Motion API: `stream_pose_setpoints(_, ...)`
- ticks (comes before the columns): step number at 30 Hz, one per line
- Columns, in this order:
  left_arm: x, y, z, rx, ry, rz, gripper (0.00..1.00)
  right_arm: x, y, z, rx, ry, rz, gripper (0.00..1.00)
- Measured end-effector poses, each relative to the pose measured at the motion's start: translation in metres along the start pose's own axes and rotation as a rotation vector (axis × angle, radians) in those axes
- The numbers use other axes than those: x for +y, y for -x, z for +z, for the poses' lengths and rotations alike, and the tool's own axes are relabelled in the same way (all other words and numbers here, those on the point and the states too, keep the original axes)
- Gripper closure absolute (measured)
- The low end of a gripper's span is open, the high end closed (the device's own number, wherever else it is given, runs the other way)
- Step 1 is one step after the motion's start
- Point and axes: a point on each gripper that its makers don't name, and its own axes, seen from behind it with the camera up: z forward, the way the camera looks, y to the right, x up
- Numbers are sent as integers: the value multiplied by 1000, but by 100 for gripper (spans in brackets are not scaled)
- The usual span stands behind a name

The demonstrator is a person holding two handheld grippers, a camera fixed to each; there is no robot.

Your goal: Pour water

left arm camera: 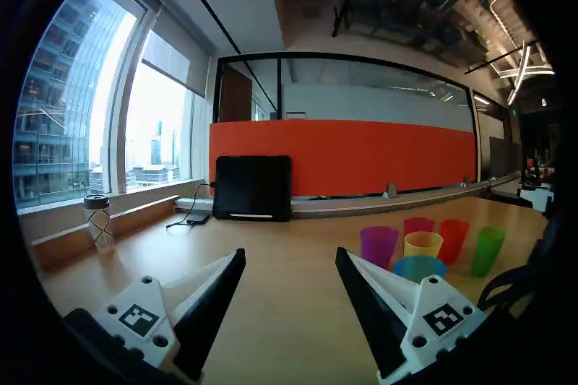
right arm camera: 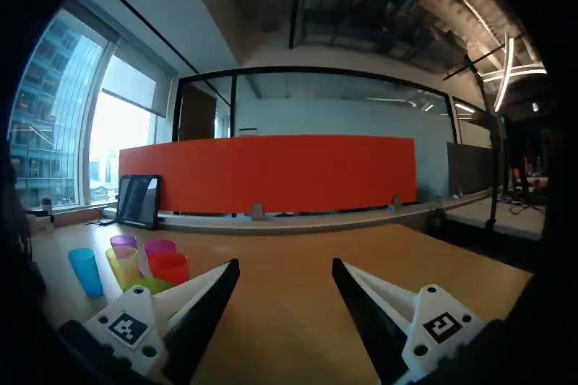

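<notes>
Okay, left gripper (left arm camera: 289, 253) and right gripper (right arm camera: 284, 264) are hovering over the desk (left arm camera: 289, 313) w/ fingers spread wide, holding nothing. Coloured cups (left arm camera: 423, 243) are sitting clustered at left gripper's right. Imo approaching an outer cup level, jaws straddling it, is avoiding knocking neighbours.

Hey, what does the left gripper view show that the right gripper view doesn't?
Left gripper view: the left gripper, fingers open, and a clear look at a lidded bottle by the window; in the right gripper view that spot is too small to tell. Right gripper view: the right gripper, fingers open, one finger covering part of the green cup. Both: six coloured cups, the black tablet, the orange divider, the wooden table.
</notes>
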Motion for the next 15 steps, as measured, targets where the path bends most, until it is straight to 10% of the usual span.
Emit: stream_pose_setpoints(15, 0, 0, 0, 0, 0, 0, 8, -5, 3, 0, -17, -1, -24, 0)
